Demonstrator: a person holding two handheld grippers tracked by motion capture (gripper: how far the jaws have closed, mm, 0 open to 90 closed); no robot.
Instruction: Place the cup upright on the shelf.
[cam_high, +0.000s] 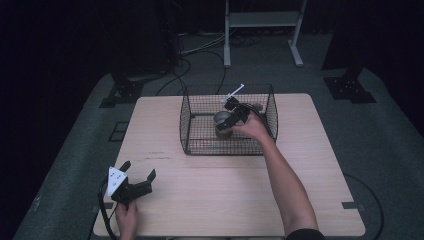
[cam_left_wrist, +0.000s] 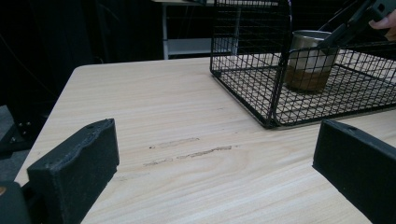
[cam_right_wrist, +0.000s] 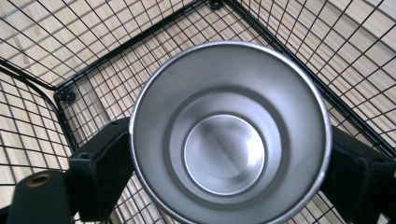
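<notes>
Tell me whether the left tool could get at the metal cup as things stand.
Probably not: the left tool rests open at the table's near corner, while the metal cup sits inside the wire basket, already flanked by the right tool.

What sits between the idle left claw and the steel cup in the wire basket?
Bare wooden tabletop, then the black wire basket's side wall; the left gripper view shows the left claw open and the steel cup behind that mesh.

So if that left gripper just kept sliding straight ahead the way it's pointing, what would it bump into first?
Probably nothing at first: the left gripper, jaws open, faces bare table. Farther on, the wire basket lies ahead and to its right; its near corner might be met, though depth is hard to judge.
</notes>
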